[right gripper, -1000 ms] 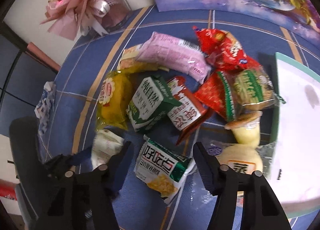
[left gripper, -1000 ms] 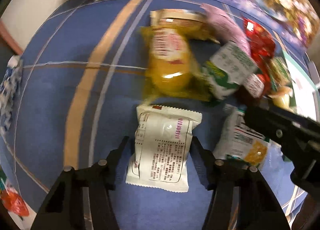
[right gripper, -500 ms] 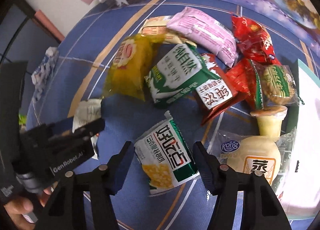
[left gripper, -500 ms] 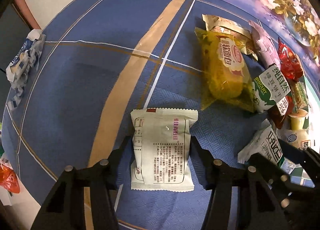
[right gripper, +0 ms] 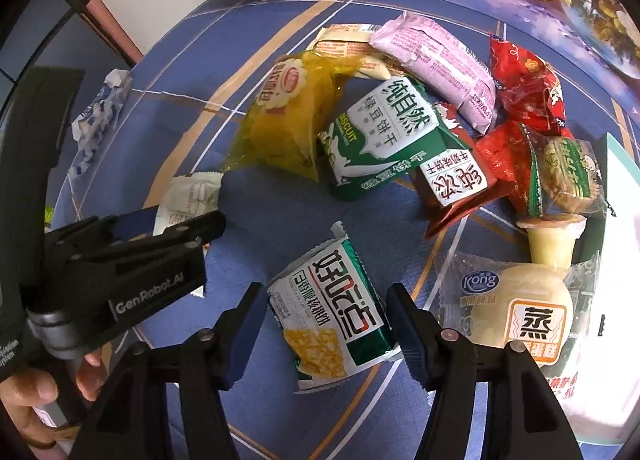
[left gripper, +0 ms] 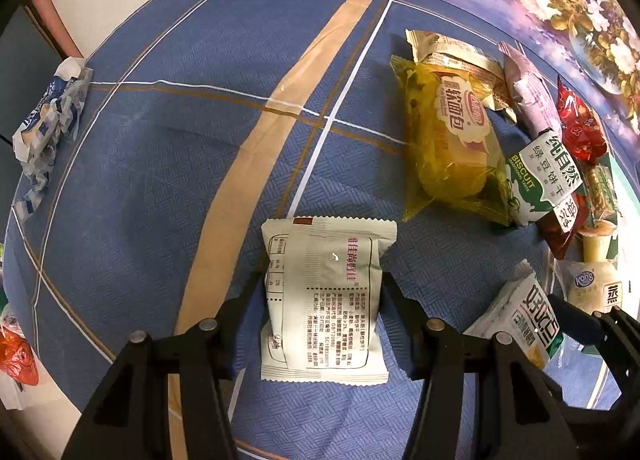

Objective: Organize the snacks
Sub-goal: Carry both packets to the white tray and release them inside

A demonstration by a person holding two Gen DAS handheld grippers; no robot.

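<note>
We see the left gripper clamped on a white packet, our right gripper opening around a green packet, the tray at three o'clock cut off.

Left gripper: pointed steeply down, jaws about half spread, both pads against sides of pale packet between them

Right gripper: pointed steeply down, jaws opening, green-and-white packet between them, left pad clear of it, right pad at its edge

Person's hand wrapped round left gripper's handle
</note>
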